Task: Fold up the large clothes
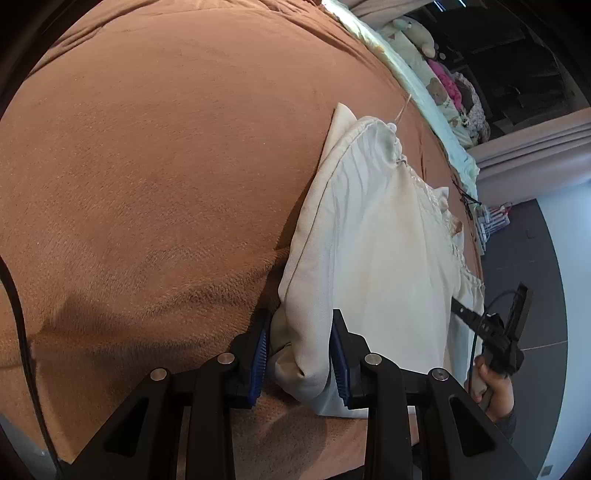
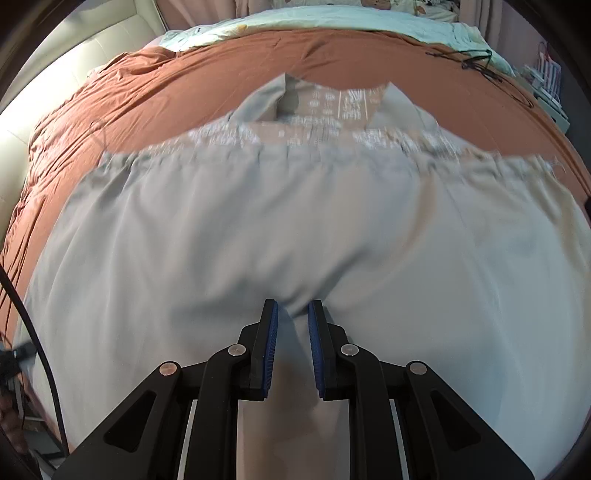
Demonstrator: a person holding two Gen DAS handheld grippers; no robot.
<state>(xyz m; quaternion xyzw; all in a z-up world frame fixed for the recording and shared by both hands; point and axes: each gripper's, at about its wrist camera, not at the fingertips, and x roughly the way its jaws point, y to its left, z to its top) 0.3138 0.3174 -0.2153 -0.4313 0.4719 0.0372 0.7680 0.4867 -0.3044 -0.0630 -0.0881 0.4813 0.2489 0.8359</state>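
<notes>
A large cream-white garment (image 1: 373, 243) with pleats and lace trim lies on a rust-brown bedspread (image 1: 166, 166). My left gripper (image 1: 299, 325) is shut on a bunched fold at the garment's near edge, between the blue pads. In the right wrist view the garment (image 2: 295, 229) fills most of the frame, blurred, with its lace band (image 2: 332, 129) at the far side. My right gripper (image 2: 293, 310) is shut on a pinched ridge of the cloth. The right gripper also shows in the left wrist view (image 1: 491, 328), held by a hand at the garment's right edge.
The brown bedspread (image 2: 184, 74) covers the bed. A pale green blanket (image 2: 314, 22) and soft toys (image 1: 439, 74) lie along the far side. A cream headboard (image 2: 74, 66) stands at the left. A black cable (image 2: 476, 62) lies on the bed's far right corner.
</notes>
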